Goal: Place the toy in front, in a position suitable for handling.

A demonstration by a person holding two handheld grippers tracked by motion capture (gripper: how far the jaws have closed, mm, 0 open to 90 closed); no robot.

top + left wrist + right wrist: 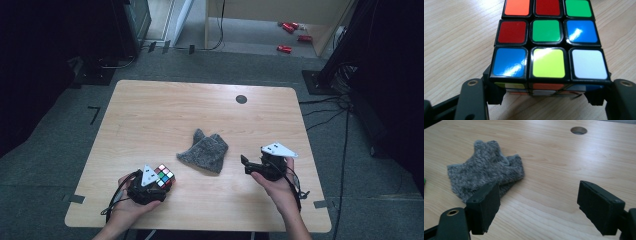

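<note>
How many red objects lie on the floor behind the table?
3: two red objects close together near the wooden furniture, one nearer the table. More may be hidden.

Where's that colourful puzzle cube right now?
The puzzle cube sits near the table's front left edge in the high view, clamped in the left tool, left of the grey cloth.

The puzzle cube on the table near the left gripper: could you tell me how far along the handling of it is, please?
Done: the left gripper has its jaws closed on the sides of the puzzle cube. In hand: that grip, with the cube apparently resting on the table. Left: lifting or moving it. The right gripper is open, with nothing between its jaws, and the grey knitted cloth lies untouched.
</note>
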